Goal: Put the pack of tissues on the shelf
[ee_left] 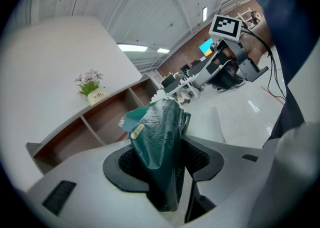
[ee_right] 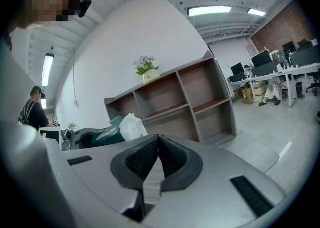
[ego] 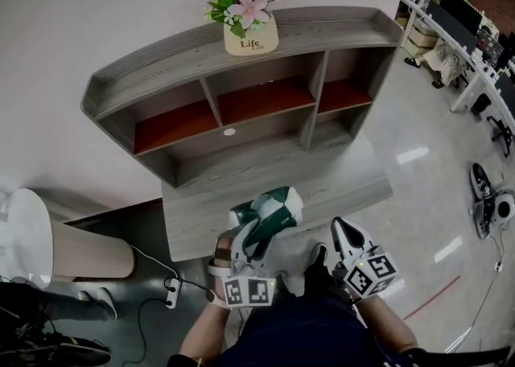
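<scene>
Pinching the pack of tissues (ego: 272,206) in the left gripper (ego: 251,246), jaws pressing onto the dark green wrapper from both sides, white end pointing away toward the shelf (ego: 338,29). Carrying the pack low over the near edge of the grey wood-grain desk top (ego: 217,212), well short of any compartment; judging the transport step as barely begun. Gripping near one end of the pack, presumably leaving the free end clear for sliding into an opening. Holding the right gripper (ego: 344,232) just beside it on the right, jaws pressed together on nothing, apparently clear of the path.

Facing three red-floored upper compartments and a wider open bay beneath. Noting a pot of pink flowers (ego: 250,34) occupying the top board, leaving the compartments as the freer targets. Standing by a plain white wall on a glossy pale floor (ego: 418,156), with office desks (ego: 475,51) well apart at far right, a beige cylinder (ego: 88,254), possibly a bin, at left, and a power strip (ego: 171,293) lying on darker flooring nearby.
</scene>
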`<state>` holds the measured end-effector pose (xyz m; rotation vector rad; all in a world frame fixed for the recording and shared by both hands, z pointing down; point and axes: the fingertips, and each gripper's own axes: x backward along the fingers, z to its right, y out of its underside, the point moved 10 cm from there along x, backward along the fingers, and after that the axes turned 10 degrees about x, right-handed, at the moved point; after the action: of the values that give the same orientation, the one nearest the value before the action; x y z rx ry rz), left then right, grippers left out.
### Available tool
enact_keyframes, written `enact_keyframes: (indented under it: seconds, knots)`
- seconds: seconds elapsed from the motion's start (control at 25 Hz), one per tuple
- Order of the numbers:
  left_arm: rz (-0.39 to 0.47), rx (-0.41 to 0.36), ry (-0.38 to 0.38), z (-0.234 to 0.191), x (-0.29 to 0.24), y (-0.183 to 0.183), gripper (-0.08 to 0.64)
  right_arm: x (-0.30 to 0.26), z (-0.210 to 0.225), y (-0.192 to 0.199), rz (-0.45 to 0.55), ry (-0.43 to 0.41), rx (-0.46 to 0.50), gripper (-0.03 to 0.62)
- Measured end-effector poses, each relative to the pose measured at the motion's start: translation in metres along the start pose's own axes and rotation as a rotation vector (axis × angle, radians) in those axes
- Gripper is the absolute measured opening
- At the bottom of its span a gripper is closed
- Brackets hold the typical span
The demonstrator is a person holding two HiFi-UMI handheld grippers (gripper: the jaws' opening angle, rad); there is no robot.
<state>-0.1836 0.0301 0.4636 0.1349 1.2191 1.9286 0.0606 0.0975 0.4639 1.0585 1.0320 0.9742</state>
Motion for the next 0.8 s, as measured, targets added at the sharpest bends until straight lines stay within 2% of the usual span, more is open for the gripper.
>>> enact_keyframes:
  seconds: [0.8]
  knots:
    - [-0.08, -0.019, -0.106, -0.008, -0.115, -0.062, 0.21, -0.074, 0.13, -0.035, 0.005, -0.126, -0.027, 0.011]
